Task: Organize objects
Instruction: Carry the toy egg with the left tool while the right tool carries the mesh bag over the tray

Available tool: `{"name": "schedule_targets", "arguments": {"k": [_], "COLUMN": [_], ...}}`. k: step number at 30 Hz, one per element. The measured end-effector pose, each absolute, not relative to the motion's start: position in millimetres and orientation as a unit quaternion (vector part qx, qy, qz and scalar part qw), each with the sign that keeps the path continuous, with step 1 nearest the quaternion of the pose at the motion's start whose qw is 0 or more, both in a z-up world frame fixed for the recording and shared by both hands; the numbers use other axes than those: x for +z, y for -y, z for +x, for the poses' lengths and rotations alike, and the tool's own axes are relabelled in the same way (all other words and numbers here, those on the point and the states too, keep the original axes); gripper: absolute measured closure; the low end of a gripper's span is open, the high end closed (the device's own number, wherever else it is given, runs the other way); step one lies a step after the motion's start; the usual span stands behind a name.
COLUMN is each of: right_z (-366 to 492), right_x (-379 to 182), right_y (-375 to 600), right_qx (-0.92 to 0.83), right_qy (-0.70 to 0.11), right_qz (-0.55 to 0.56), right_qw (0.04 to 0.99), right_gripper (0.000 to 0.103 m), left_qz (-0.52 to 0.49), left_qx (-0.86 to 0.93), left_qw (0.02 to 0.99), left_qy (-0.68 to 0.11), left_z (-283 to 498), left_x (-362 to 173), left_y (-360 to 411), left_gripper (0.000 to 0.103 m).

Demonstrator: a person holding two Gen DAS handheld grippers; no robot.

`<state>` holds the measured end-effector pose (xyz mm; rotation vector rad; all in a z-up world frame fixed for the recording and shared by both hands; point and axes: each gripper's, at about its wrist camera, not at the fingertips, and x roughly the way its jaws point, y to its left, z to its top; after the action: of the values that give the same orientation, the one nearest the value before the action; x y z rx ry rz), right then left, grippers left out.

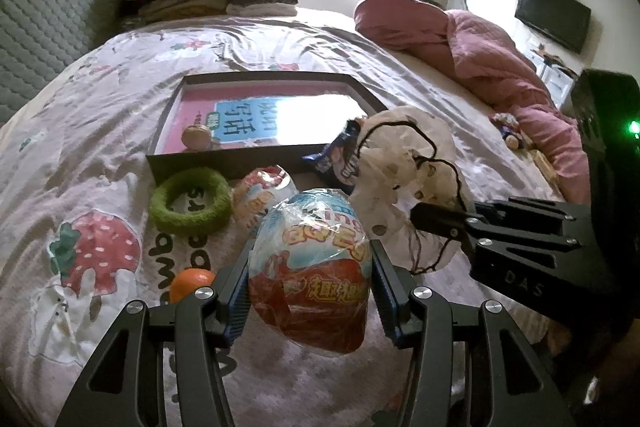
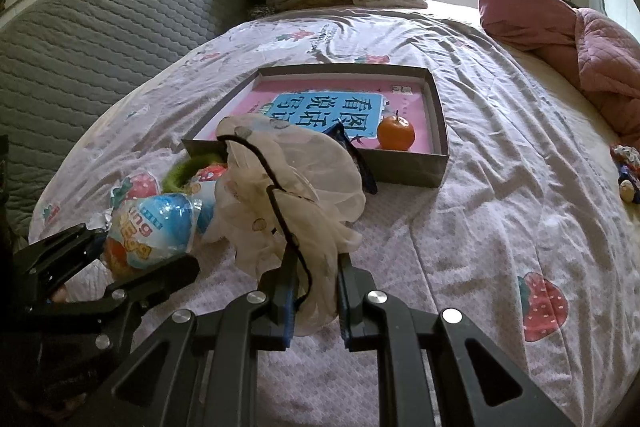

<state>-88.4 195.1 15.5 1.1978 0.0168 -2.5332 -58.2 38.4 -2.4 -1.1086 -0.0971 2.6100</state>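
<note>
One bed with a strawberry-print sheet carries everything. One shallow grey box sits mid-bed, a pink book flat inside and one orange at its near right corner. One white mesh pouch with a black cord is pinched by the right hand-held gripper. Two wrapped toy eggs: the left hand-held gripper clamps one egg; the second egg lies behind, half hidden. One green ring touches the box's front wall. One dark snack packet is mostly covered by the pouch.
</note>
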Motion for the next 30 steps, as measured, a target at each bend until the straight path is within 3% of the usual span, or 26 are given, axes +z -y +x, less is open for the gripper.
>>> {"name": "schedule_targets", "arguments": {"k": [30], "right_z": [-123.8], "right_x": [54.5], "right_y": [-180.6], "right_qx": [-0.901], "right_qy": [0.006], "right_qz": [0.397], "right_qw": [0.177], "right_gripper": [0.086], "left_qz": [-0.373], "left_qx": [0.918], "left_qw": [0.118], "left_qy": [0.069], "left_z": [-101.6], "left_x": [24.5], "left_y": [-3.2], "left_gripper": [0.049]}}
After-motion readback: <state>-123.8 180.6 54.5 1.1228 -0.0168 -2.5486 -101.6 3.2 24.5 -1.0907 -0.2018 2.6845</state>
